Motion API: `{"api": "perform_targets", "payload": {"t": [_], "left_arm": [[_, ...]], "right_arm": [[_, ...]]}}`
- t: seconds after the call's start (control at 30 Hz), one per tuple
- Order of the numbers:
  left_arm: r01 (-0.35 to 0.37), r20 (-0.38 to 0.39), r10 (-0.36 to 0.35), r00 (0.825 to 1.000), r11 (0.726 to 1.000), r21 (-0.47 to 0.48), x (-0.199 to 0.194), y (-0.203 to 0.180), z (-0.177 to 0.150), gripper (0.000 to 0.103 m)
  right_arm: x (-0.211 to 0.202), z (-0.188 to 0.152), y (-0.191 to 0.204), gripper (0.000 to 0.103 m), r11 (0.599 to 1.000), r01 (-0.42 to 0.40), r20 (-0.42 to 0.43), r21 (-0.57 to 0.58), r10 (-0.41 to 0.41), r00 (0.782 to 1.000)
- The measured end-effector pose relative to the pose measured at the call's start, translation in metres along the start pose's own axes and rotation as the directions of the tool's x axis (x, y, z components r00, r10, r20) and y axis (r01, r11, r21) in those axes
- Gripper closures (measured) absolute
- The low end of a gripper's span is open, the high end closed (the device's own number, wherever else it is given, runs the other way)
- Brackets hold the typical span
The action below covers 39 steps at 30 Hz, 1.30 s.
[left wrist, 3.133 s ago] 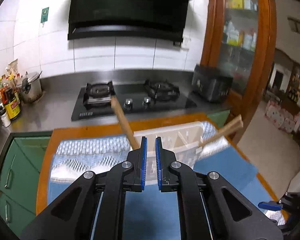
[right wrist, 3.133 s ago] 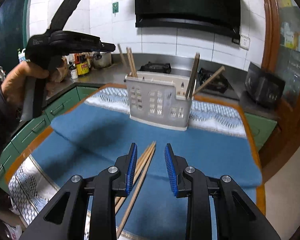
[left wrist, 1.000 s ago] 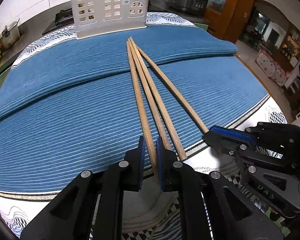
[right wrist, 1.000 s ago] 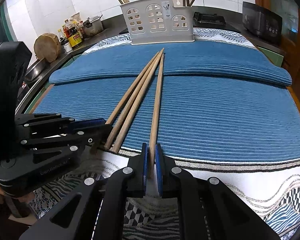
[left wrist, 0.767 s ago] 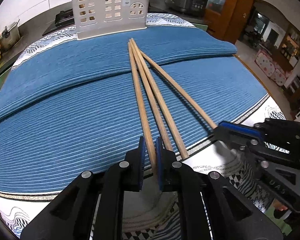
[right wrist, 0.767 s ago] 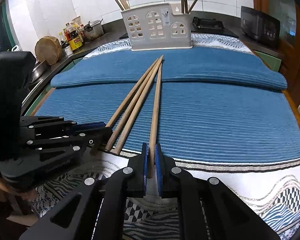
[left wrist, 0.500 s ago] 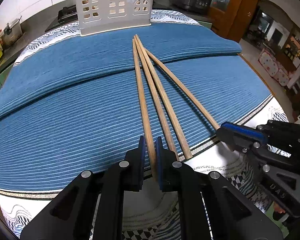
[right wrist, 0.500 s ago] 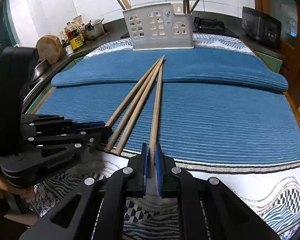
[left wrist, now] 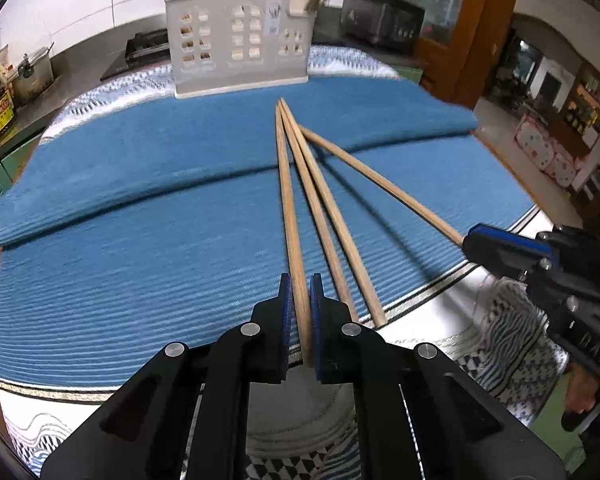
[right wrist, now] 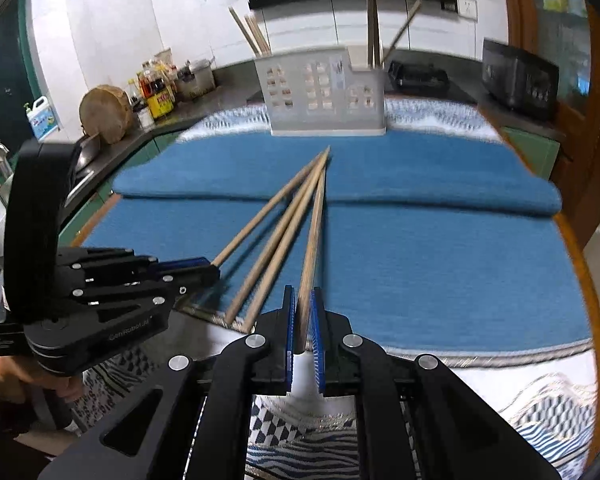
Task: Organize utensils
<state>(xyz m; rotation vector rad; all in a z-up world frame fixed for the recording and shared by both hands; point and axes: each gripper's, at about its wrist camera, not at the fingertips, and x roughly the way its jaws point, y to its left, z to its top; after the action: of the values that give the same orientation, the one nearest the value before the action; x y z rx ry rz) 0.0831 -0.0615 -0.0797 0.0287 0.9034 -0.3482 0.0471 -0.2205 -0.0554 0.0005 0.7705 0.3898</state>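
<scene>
The surface carries a blue mat (left wrist: pixel 140 240), with the white utensil holder (left wrist: pixel 236 40) at its far edge. Since a second ago the right gripper (right wrist: pixel 302 312) has lifted its chopstick (right wrist: pixel 314 224), swinging it apart from the two loose chopsticks (left wrist: pixel 332 224). The left gripper (left wrist: pixel 299 296) also has its fingers clamped on a chopstick (left wrist: pixel 288 208). Both seem ready for the holder.

Even indoor light, soft shadows, fisheye-bent edges (right view smeared by motion).
</scene>
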Motion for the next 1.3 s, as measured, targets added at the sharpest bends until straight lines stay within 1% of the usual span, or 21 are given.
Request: {"api": "perform_targets", "payload": {"t": [0.17, 0.2, 0.23, 0.27, 0.33, 0.47, 0.6, 0.63, 0.67, 0.7, 0.73, 0.83, 0.93, 1.07, 1.1, 1.13, 1.2, 1.23, 1.3], "left_arm": [[-0.009, 0.081, 0.007, 0.997, 1.0, 0.022, -0.02, 0.003, 0.007, 0.096], [-0.01, 0.091, 0.007, 0.996, 1.0, 0.026, -0.022, 0.003, 0.008, 0.096], [-0.011, 0.104, 0.008, 0.995, 1.0, 0.029, -0.025, 0.004, 0.009, 0.097], [-0.01, 0.117, 0.006, 0.993, 1.0, 0.027, -0.027, 0.005, 0.011, 0.097], [-0.009, 0.129, 0.005, 0.992, 1.0, 0.029, -0.03, 0.006, 0.014, 0.098], [-0.001, 0.134, -0.001, 0.991, 1.0, 0.016, -0.028, 0.012, 0.014, 0.098], [0.0, 0.132, -0.001, 0.991, 1.0, 0.007, -0.026, 0.016, 0.012, 0.098], [-0.001, 0.13, 0.0, 0.991, 1.0, 0.006, -0.026, 0.016, 0.011, 0.098], [-0.001, 0.128, 0.0, 0.992, 1.0, 0.008, -0.025, 0.016, 0.011, 0.098], [-0.001, 0.125, 0.0, 0.992, 1.0, 0.007, -0.024, 0.017, 0.01, 0.098], [0.0, 0.122, -0.001, 0.993, 1.0, 0.006, -0.023, 0.017, 0.009, 0.098], [0.002, 0.11, -0.003, 0.994, 1.0, 0.004, -0.019, 0.017, 0.006, 0.098], [0.007, 0.091, -0.007, 0.996, 1.0, 0.004, -0.014, 0.017, 0.002, 0.098], [0.016, 0.063, -0.015, 0.998, 1.0, -0.009, -0.005, 0.017, -0.002, 0.098], [0.016, 0.059, -0.015, 0.998, 1.0, -0.01, -0.004, 0.018, -0.003, 0.098], [0.02, 0.051, -0.019, 0.999, 1.0, -0.015, -0.001, 0.018, -0.004, 0.098], [0.025, 0.036, -0.025, 0.999, 0.999, -0.02, 0.003, 0.018, -0.006, 0.097], [0.028, 0.029, -0.027, 0.999, 0.999, -0.02, 0.005, 0.018, -0.007, 0.097], [0.036, 0.01, -0.036, 0.999, 0.999, -0.027, 0.01, 0.018, -0.008, 0.097]], "right_arm": [[-0.026, 0.022, 0.004, 0.095, 0.999, 0.013, 0.086, -0.03, -0.011, 0.996], [-0.032, 0.027, 0.004, 0.097, 0.999, 0.01, 0.105, -0.034, -0.007, 0.994], [-0.036, 0.031, 0.004, 0.103, 0.999, 0.003, 0.116, -0.036, 0.001, 0.993], [-0.041, 0.036, 0.004, 0.103, 0.999, -0.001, 0.132, -0.039, 0.006, 0.991], [-0.047, 0.047, 0.004, 0.103, 0.999, 0.002, 0.155, -0.046, 0.005, 0.988], [-0.049, 0.057, 0.005, 0.103, 0.998, 0.002, 0.168, -0.058, 0.008, 0.986], [-0.037, 0.052, 0.002, 0.102, 0.999, -0.012, 0.123, -0.045, 0.017, 0.992], [-0.034, 0.048, 0.001, 0.099, 0.999, -0.018, 0.11, -0.037, 0.022, 0.994], [-0.029, 0.043, -0.001, 0.088, 0.999, -0.025, 0.095, -0.023, 0.027, 0.995], [-0.022, 0.037, -0.004, 0.081, 1.0, -0.03, 0.068, -0.009, 0.03, 0.997], [-0.016, 0.032, -0.005, 0.078, 1.0, -0.026, 0.051, -0.004, 0.026, 0.998], [0.006, 0.015, -0.009, 0.078, 1.0, -0.018, -0.02, 0.012, 0.018, 1.0], [0.024, 0.002, -0.011, 0.078, 1.0, -0.004, -0.073, 0.023, 0.006, 0.997], [0.038, -0.01, -0.013, 0.078, 1.0, 0.012, -0.119, 0.019, -0.009, 0.993], [0.041, -0.013, -0.014, 0.08, 1.0, 0.012, -0.13, 0.018, -0.01, 0.991], [0.044, -0.015, -0.015, 0.083, 1.0, 0.016, -0.14, 0.015, -0.013, 0.99], [0.044, -0.019, -0.014, 0.088, 1.0, 0.028, -0.137, 0.003, -0.028, 0.99], [0.044, -0.019, -0.013, 0.096, 0.999, 0.05, -0.136, -0.014, -0.052, 0.989], [0.043, -0.018, -0.016, 0.096, 0.999, 0.045, -0.135, 0.001, -0.044, 0.99]]}}
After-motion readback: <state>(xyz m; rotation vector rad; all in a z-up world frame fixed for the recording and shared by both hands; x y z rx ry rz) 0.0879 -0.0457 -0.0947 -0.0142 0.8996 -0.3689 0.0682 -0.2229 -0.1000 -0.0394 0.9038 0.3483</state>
